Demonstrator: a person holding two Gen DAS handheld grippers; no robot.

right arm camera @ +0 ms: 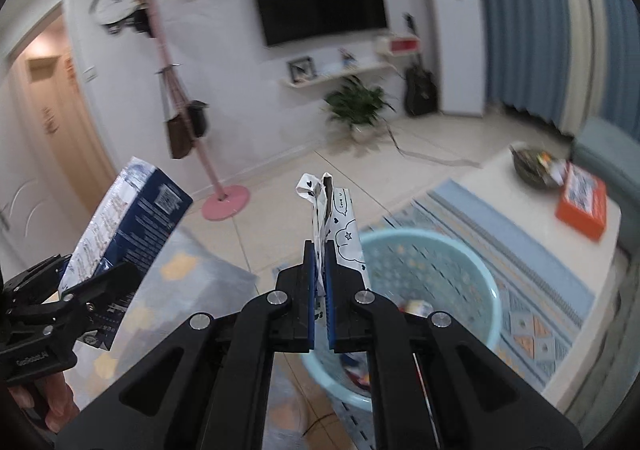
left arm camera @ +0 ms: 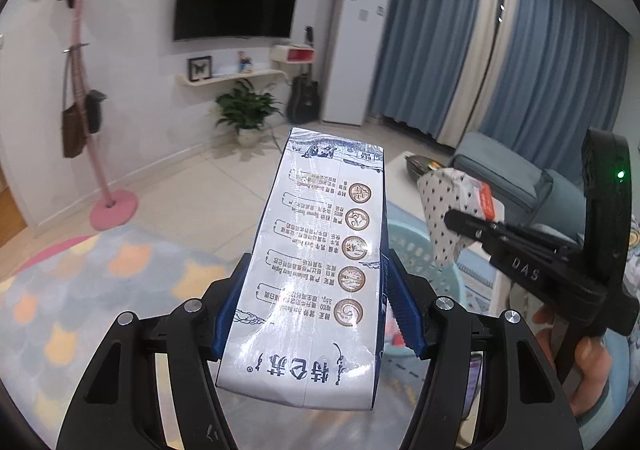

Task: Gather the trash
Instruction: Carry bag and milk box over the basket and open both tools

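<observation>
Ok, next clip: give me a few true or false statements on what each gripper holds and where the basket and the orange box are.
1. The left gripper is clamped on a milk carton. True.
2. The right gripper is open and empty. False: it is shut on a paper wrapper printed with small hearts.
3. The blue basket already has some trash in it. True.
4. The orange box lies inside the basket. False: it sits on the low table.

Left gripper [left arm camera: 316, 314] is clamping a carton [left arm camera: 320, 250], jaws half apart; right gripper [right arm camera: 320, 290] is pinching a wrapper [right arm camera: 332, 218], jaws nearly touching (both pointing downward).
</observation>
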